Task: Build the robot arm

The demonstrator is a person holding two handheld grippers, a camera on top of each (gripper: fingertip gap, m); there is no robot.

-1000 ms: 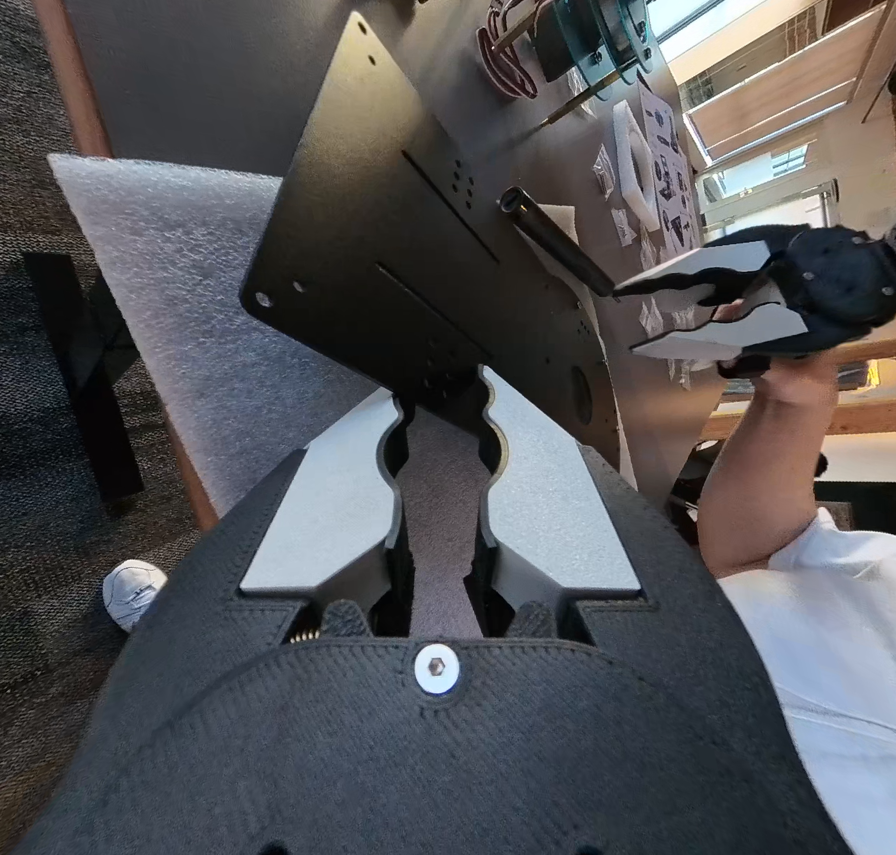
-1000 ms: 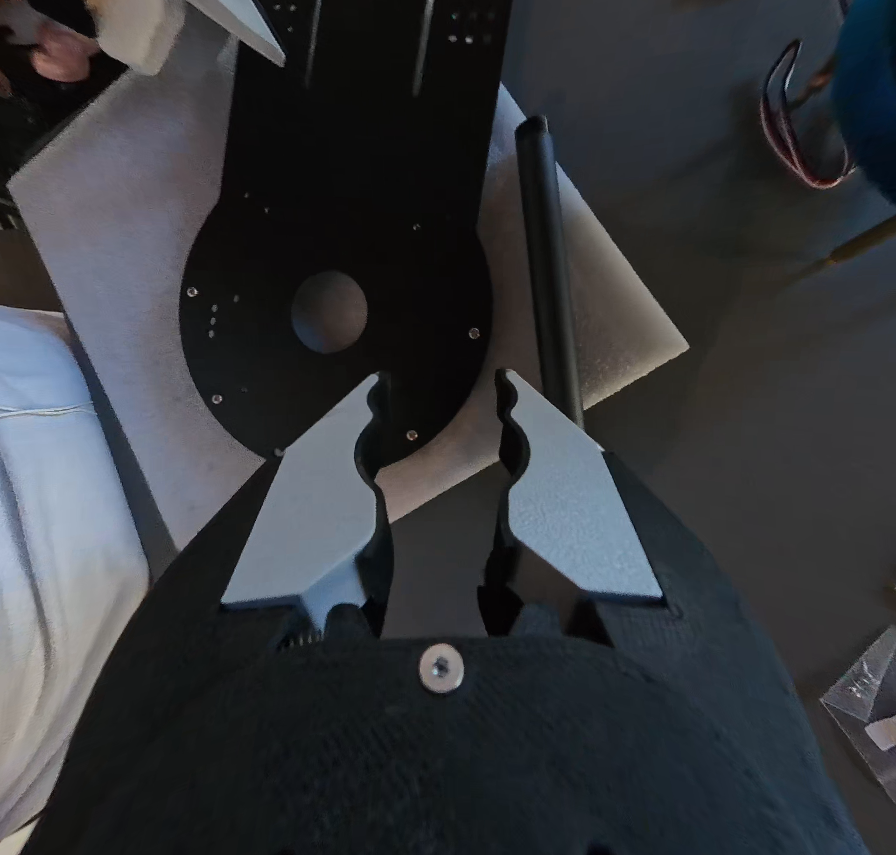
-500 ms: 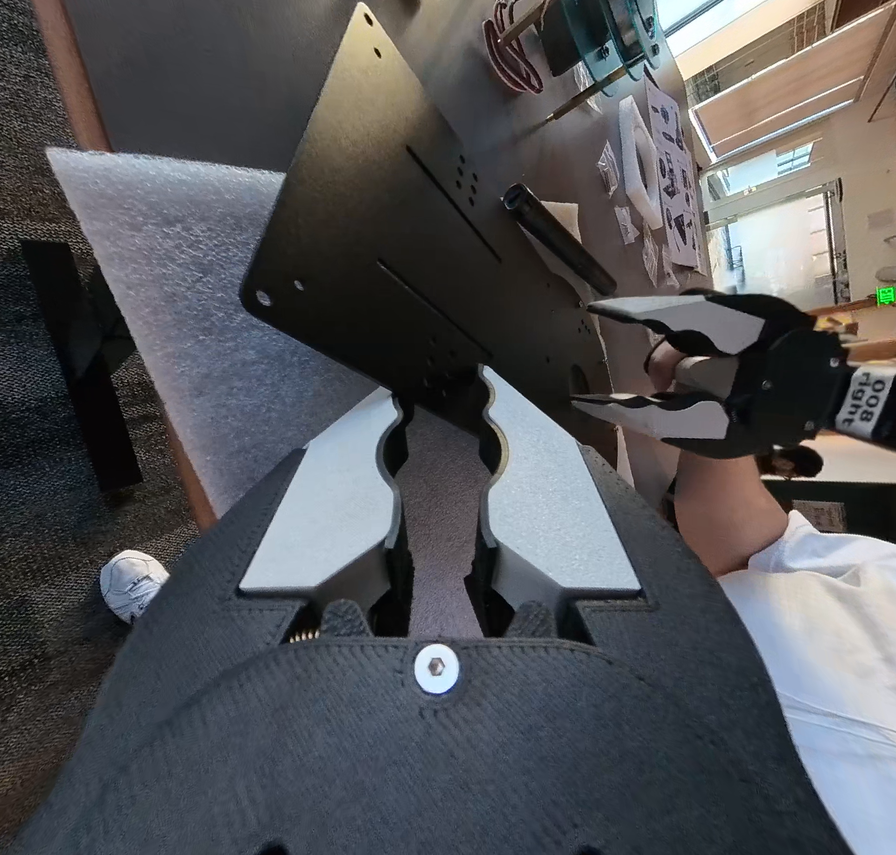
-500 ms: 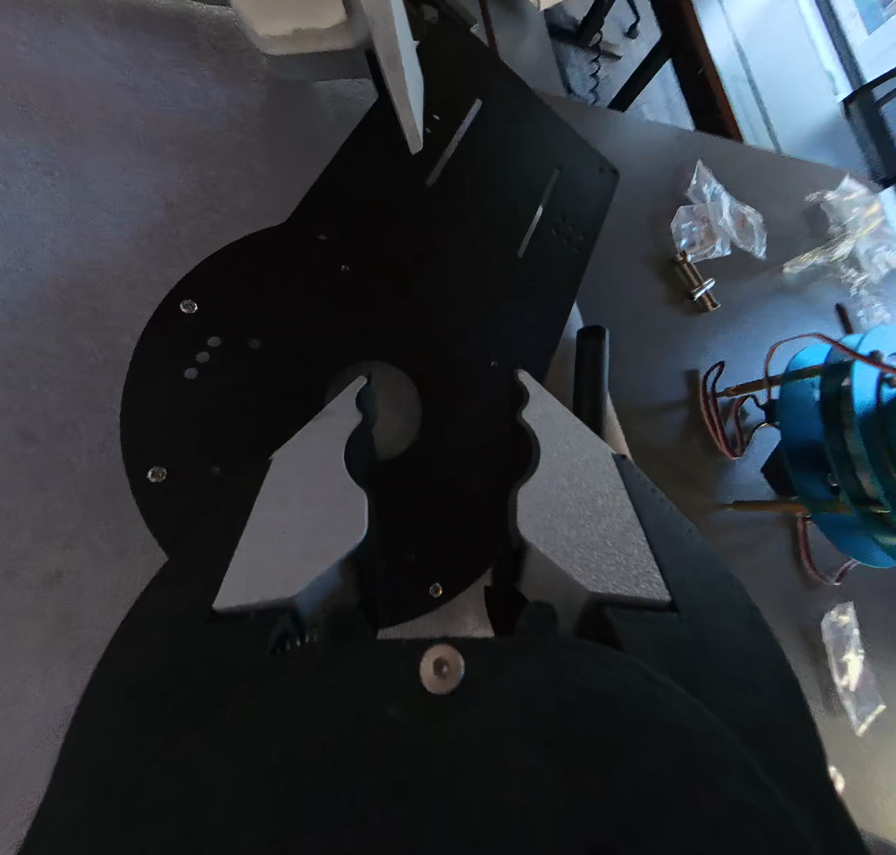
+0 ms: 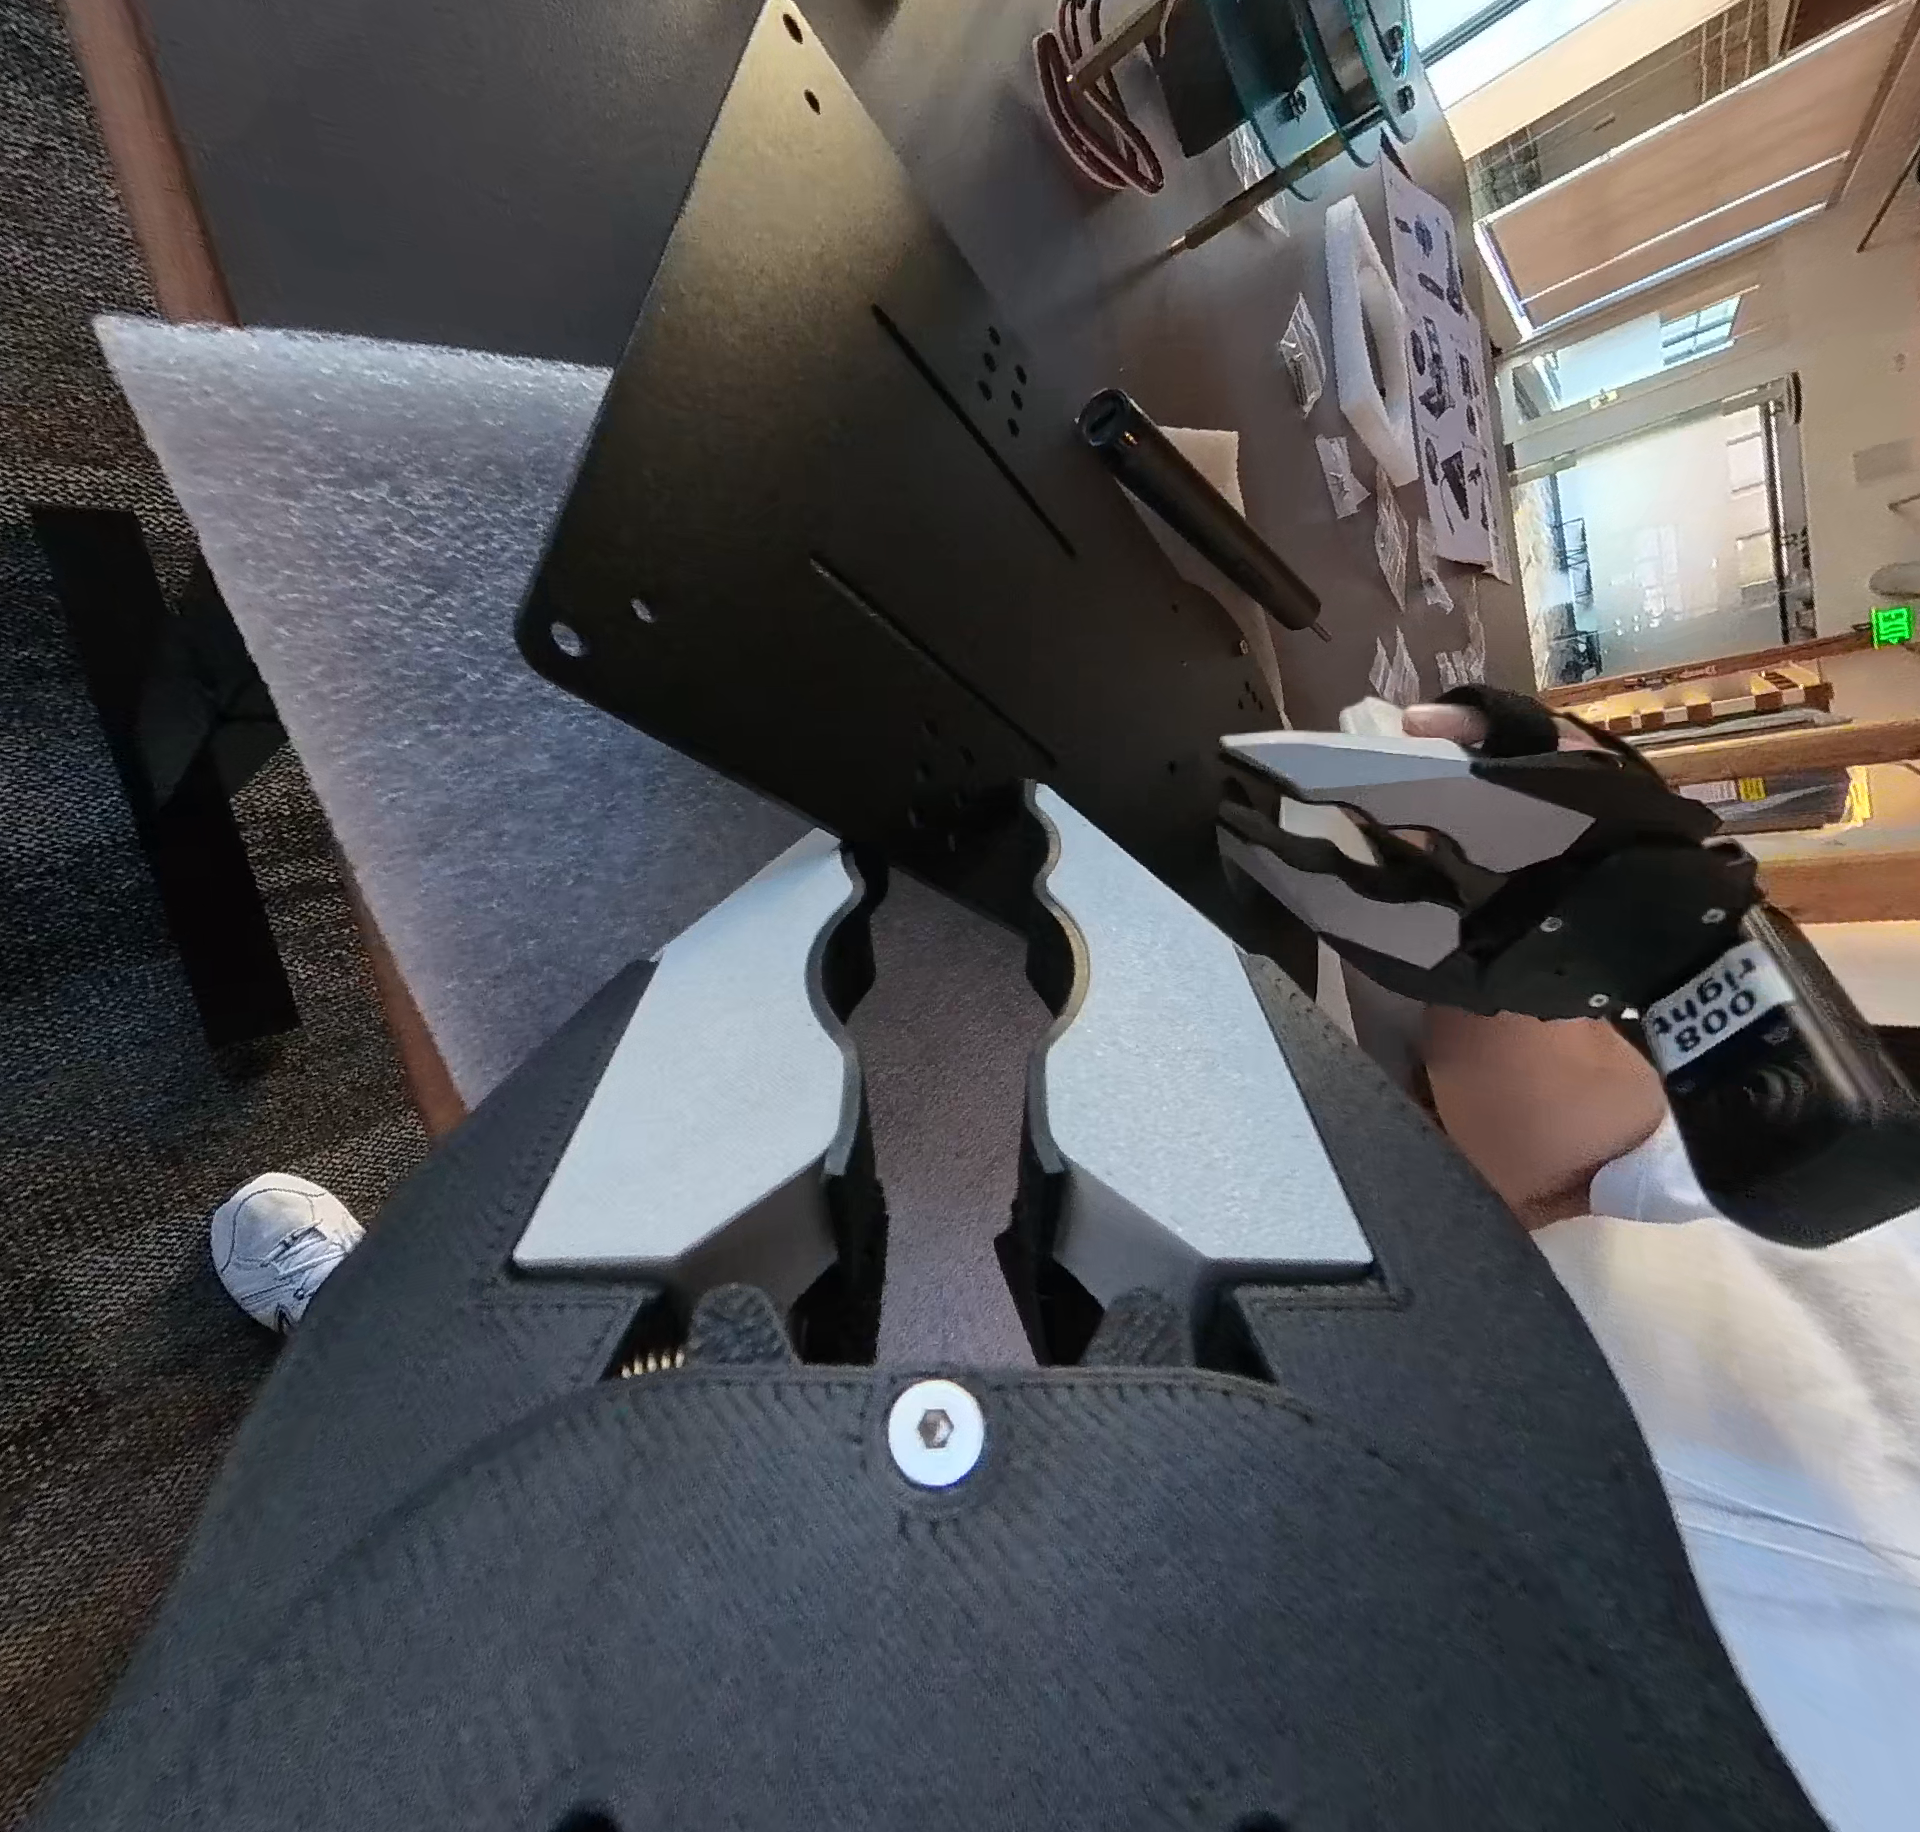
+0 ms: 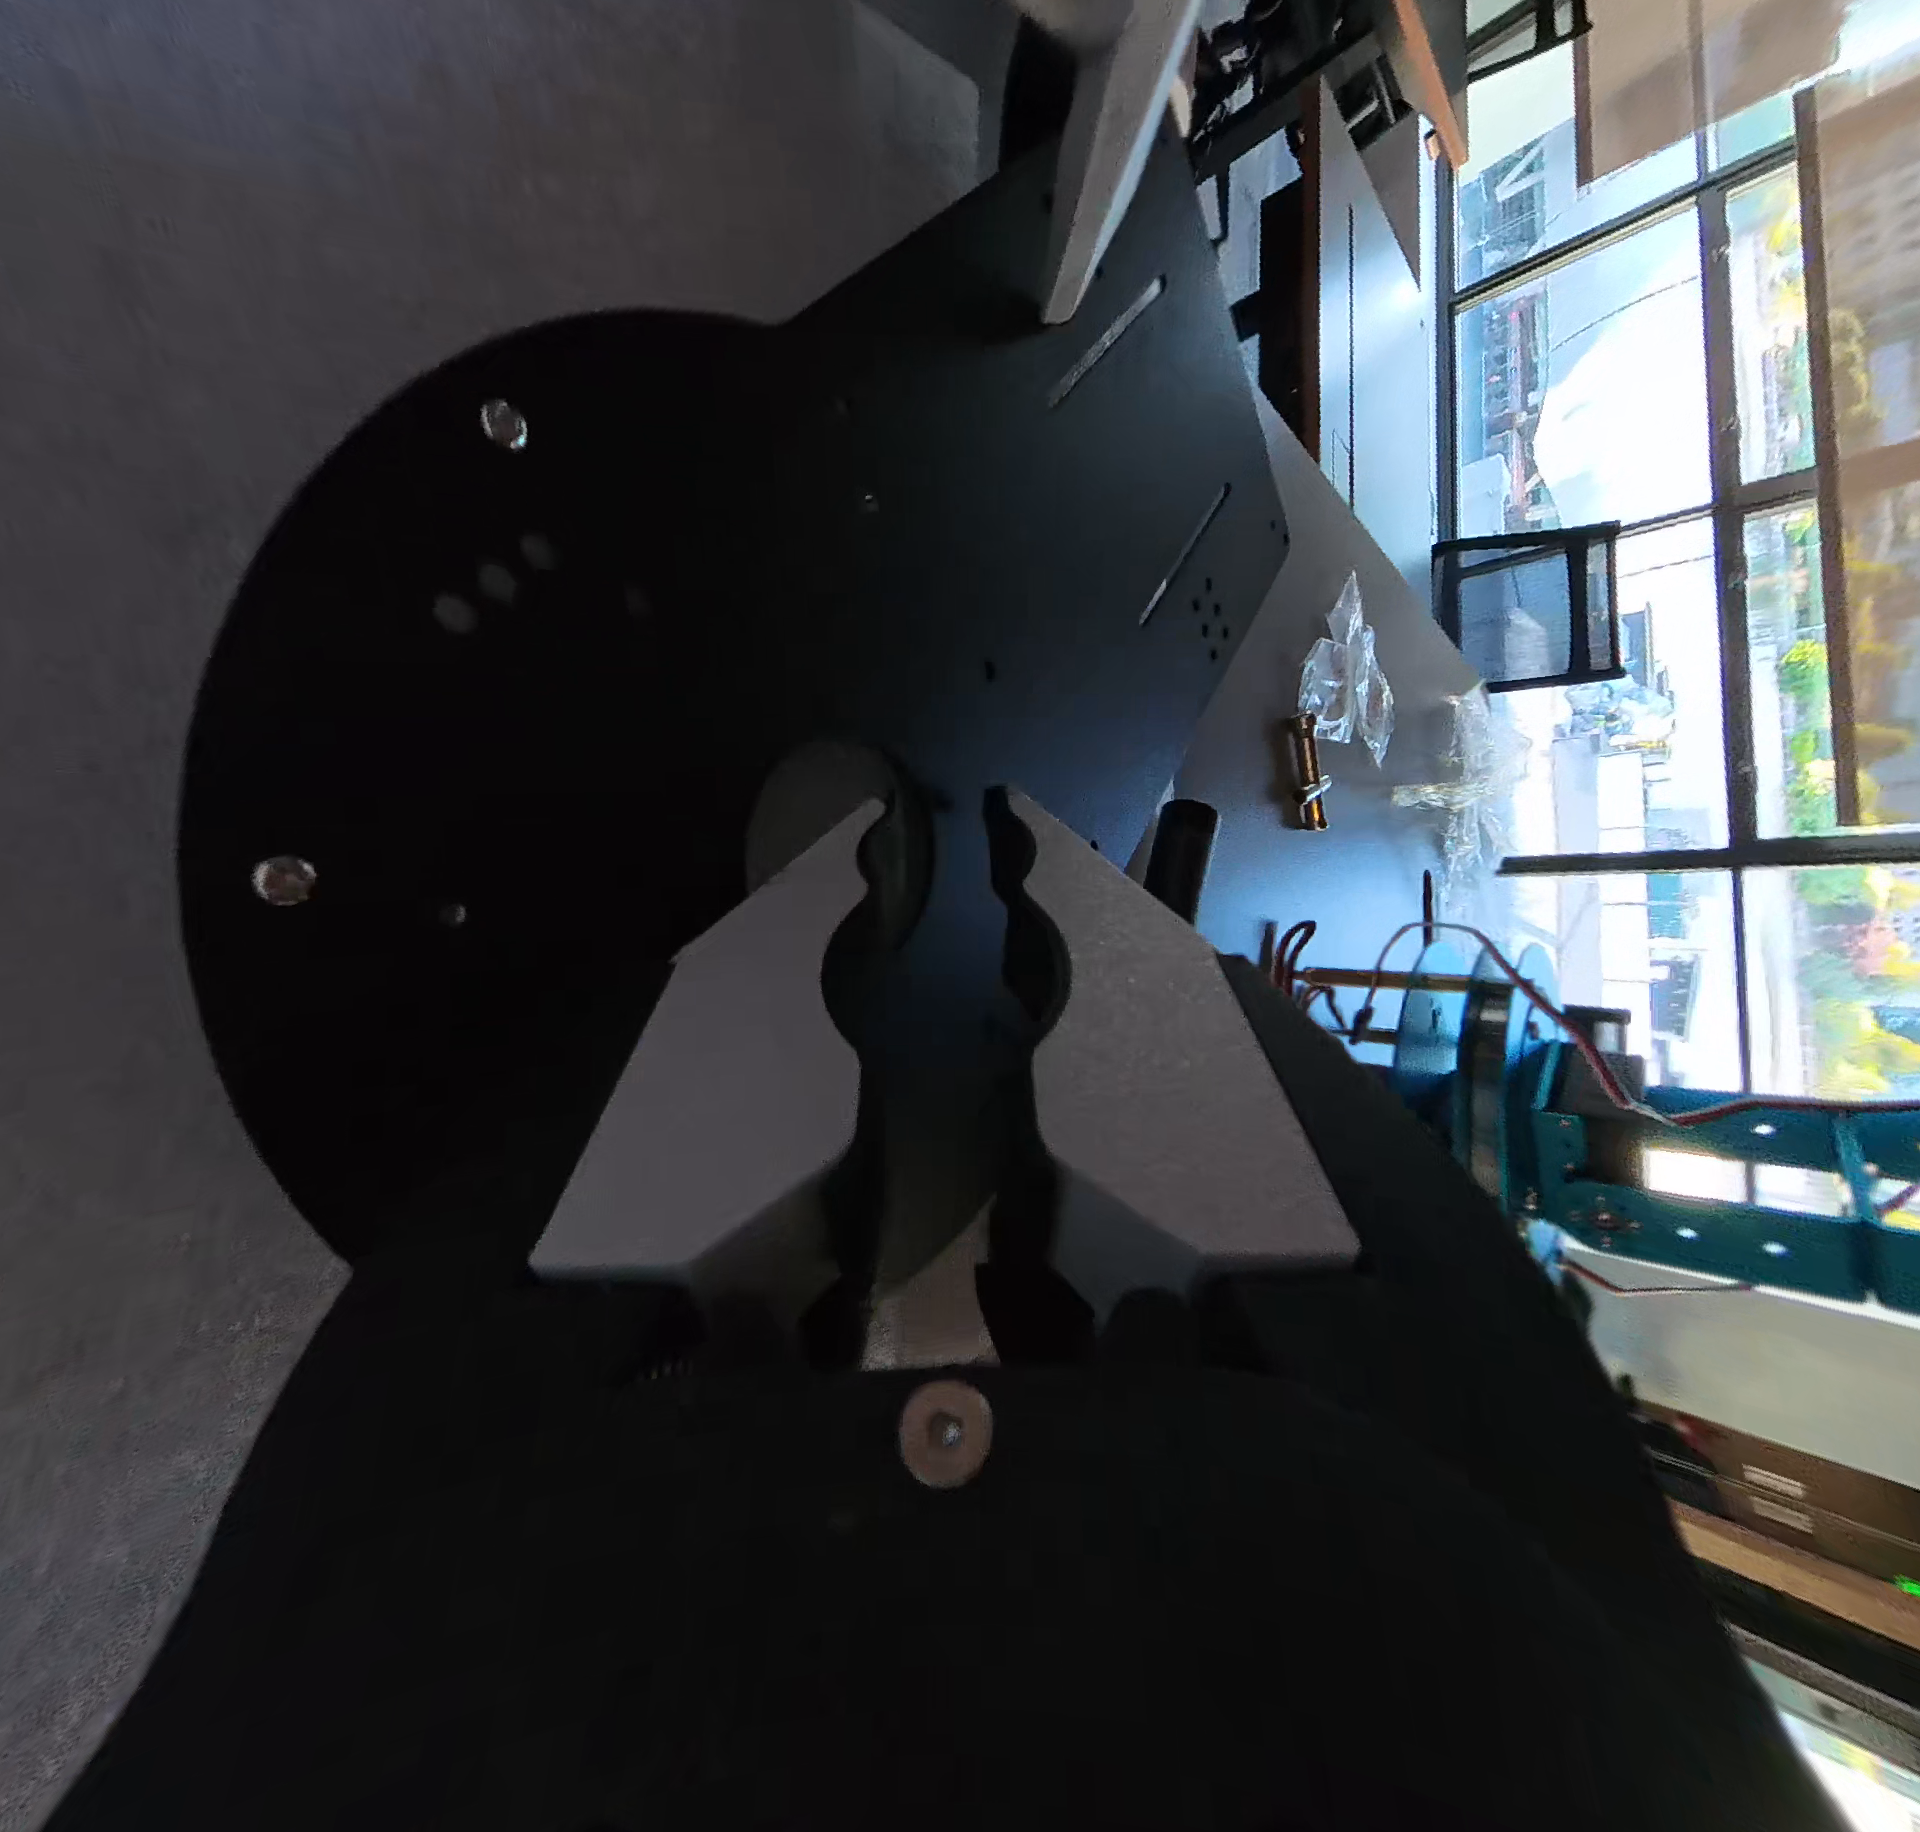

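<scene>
A black metal plate (image 5: 883,432) with slots, small holes and a round end (image 6: 623,691) is held tilted above a white foam sheet (image 5: 364,587). My left gripper (image 5: 951,826) is shut on the plate's long edge near its middle. One of its fingers (image 6: 1122,120) shows over the plate at the top of the right wrist view. My right gripper (image 6: 940,806) is closed on the round end, fingertips beside the plate's big central hole. It also shows in the left wrist view (image 5: 1226,795), one finger above the plate and one below.
A black tube (image 5: 1195,515) lies on the dark grey table (image 5: 416,120) just beyond the plate. Farther off are a blue-green assembly with red wires (image 6: 1662,1159), a brass standoff (image 6: 1304,774), small clear bags (image 6: 1345,660), a white foam ring (image 5: 1361,369) and a printed sheet (image 5: 1444,380). The table's wooden edge (image 5: 135,172) is at left.
My right gripper has swung from beside the tube to the plate's round end, and its jaws have narrowed onto it. My left gripper and the plate have barely moved.
</scene>
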